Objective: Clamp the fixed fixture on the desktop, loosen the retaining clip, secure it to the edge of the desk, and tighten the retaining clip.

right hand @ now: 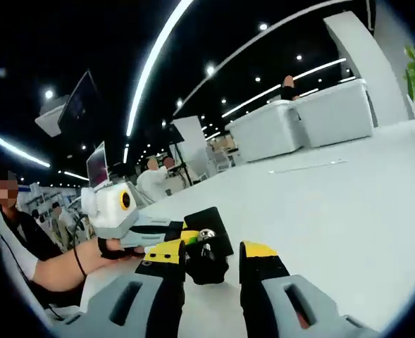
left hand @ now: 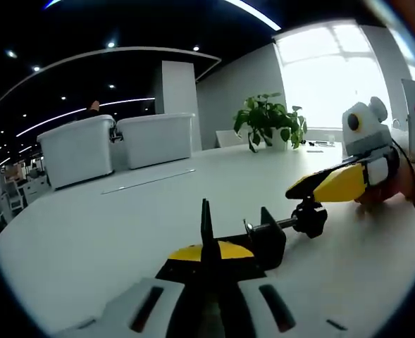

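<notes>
Here, left gripper view: my left gripper (left hand: 208, 264) grips the black clamp fixture (left hand: 253, 239) by its upright plate, jaws narrow around it, low on the white desk (left hand: 122, 225). My right gripper (left hand: 299, 189) reaches the screw knob (left hand: 310, 218). Right gripper view: right gripper (right hand: 213, 262) jaws flank the knob (right hand: 207, 264); contact unclear, can't tell grip. Left gripper (right hand: 161, 236) holds the fixture (right hand: 211, 224).

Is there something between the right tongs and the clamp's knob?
Nothing visible. In the left gripper view the right tongs are just above the knob of the clamp, which the left tongs hold on the table.
</notes>
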